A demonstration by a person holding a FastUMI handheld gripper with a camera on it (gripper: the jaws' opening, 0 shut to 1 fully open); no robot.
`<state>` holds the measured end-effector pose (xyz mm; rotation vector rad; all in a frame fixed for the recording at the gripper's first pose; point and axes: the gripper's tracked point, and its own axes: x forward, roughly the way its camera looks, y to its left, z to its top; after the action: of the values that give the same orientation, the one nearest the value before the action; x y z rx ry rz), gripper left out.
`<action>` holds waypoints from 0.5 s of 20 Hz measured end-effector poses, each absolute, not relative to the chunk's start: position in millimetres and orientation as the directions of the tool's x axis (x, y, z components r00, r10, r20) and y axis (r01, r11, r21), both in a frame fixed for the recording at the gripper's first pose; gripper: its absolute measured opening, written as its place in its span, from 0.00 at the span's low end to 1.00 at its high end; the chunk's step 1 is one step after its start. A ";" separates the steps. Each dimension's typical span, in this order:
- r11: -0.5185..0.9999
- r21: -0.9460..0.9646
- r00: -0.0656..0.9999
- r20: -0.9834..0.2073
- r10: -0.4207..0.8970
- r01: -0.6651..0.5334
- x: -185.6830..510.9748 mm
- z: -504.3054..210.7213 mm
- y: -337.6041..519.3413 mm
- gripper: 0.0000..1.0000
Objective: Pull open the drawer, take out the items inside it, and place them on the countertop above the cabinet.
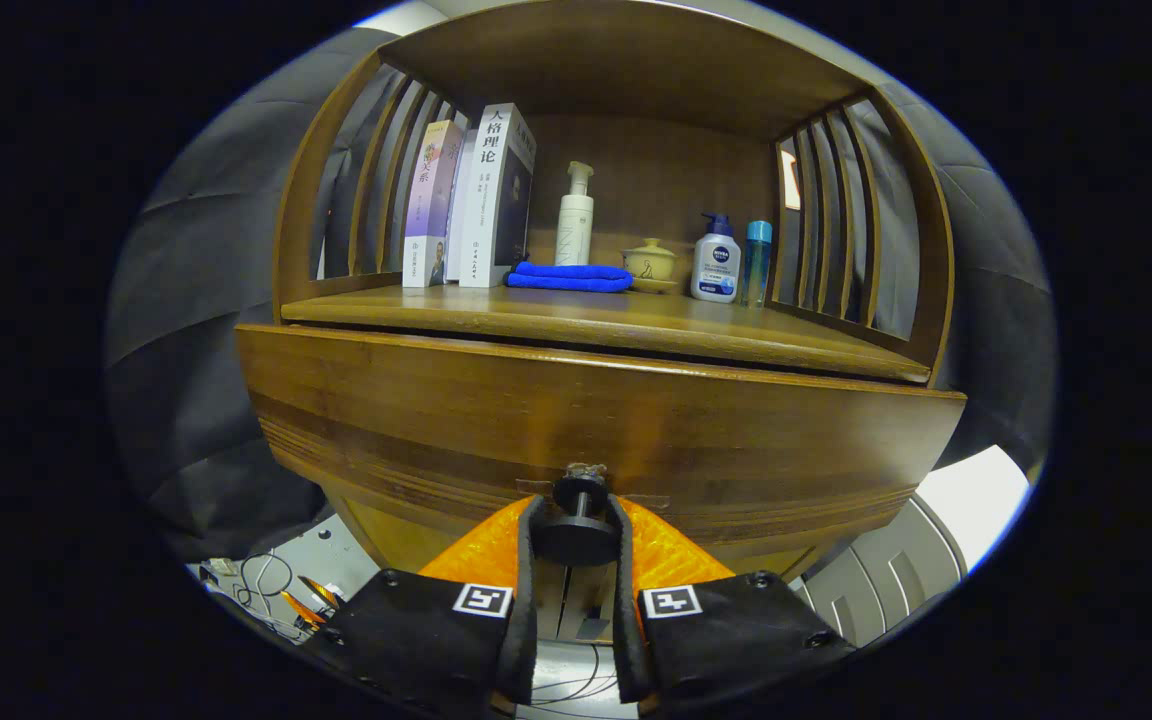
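Observation:
A wooden cabinet fills the view, its drawer front close ahead of me. A dark round knob juts from the lower middle of the drawer front. My gripper is shut on that knob, one finger pressing on each side of it. The drawer front stands a little forward of the countertop above it. The inside of the drawer is hidden. On the countertop lie a folded blue cloth, a small tan lidded cup and bottles.
Upright books stand at the left of the shelf; a white pump bottle, a white lotion bottle and a blue bottle stand further right. Slatted wooden sides enclose the shelf. Cables lie on the floor at the lower left.

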<state>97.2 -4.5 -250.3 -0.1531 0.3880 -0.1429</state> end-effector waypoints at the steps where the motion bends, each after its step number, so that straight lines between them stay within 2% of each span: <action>1: 0.978 -0.177 0.915 -0.367 -0.166 0.107 93.9 -250.2 -3.8 0.34; 10: 0.976 -0.206 0.913 -0.379 -0.149 0.074 59.4 -250.4 1.7 0.34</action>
<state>59.4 1.7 -250.4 -0.1894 0.4037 -0.1156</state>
